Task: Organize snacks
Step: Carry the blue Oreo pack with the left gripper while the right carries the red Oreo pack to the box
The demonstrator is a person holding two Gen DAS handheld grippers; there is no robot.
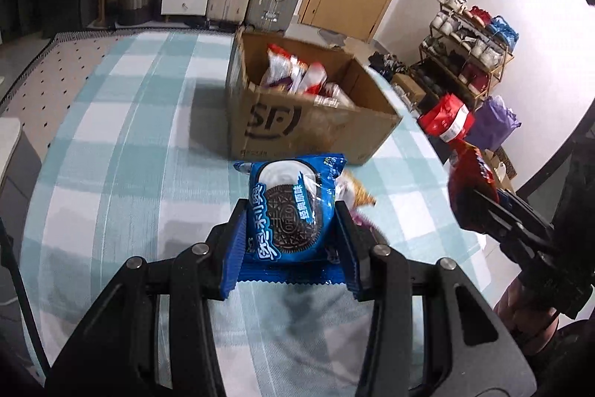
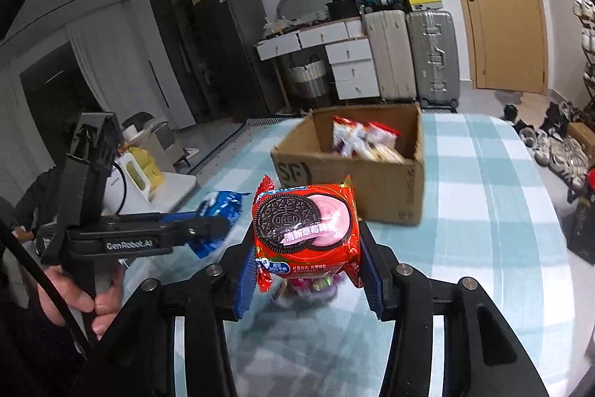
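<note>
My left gripper point(image 1: 292, 211) is shut on a blue Oreo pack point(image 1: 290, 211) and holds it above the checked tablecloth, short of the cardboard box point(image 1: 297, 125). My right gripper point(image 2: 306, 229) is shut on a red Oreo pack point(image 2: 305, 226), also held in the air before the box point(image 2: 372, 188). The box holds several red and white snack packs point(image 1: 297, 73). The right gripper with its red pack shows at the right of the left wrist view point(image 1: 472, 196). The left gripper with the blue pack shows at the left of the right wrist view point(image 2: 212, 222).
A small snack pack point(image 1: 355, 196) lies on the cloth just behind the blue pack; loose wrapped snacks point(image 2: 308, 289) lie under the red one. The table point(image 1: 111, 136) has a blue and white checked cloth. Suitcases, drawers and a shoe rack stand around the room.
</note>
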